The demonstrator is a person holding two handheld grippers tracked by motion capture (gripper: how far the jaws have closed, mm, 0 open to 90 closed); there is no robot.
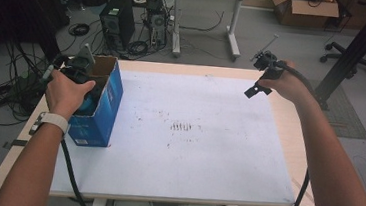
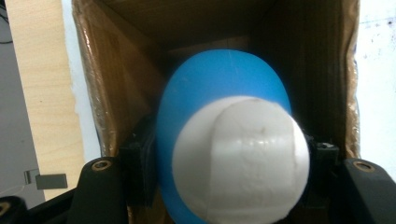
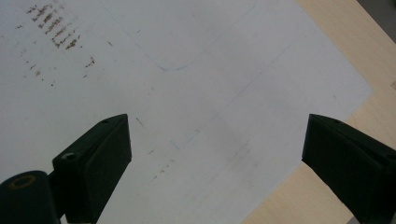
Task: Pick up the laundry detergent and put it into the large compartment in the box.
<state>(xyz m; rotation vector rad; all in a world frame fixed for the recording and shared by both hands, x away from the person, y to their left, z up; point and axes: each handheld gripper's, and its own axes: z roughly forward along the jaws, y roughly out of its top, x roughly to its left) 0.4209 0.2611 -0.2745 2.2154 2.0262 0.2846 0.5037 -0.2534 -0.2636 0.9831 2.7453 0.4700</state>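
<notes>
White paper (image 1: 207,150) covers the wooden table (image 1: 289,122), stained with brown marks. At its left edge, inside a blue cardboard box (image 1: 101,107) whose print is unreadable, the left gripper (image 2: 224,163) pinches a blue and white ball (image 2: 229,144). Near the far right corner the right gripper (image 3: 217,154) hangs spread apart, holding nothing.

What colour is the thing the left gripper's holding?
Blue with a white end; the round object shows best in the left gripper view.

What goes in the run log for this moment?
left gripper shut on blue-white object, inside box | right gripper open over mat

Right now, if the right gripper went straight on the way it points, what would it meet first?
Probably the white sheet on the table: the right gripper is open and empty, with nothing else ahead of it; depth is unclear.
</notes>
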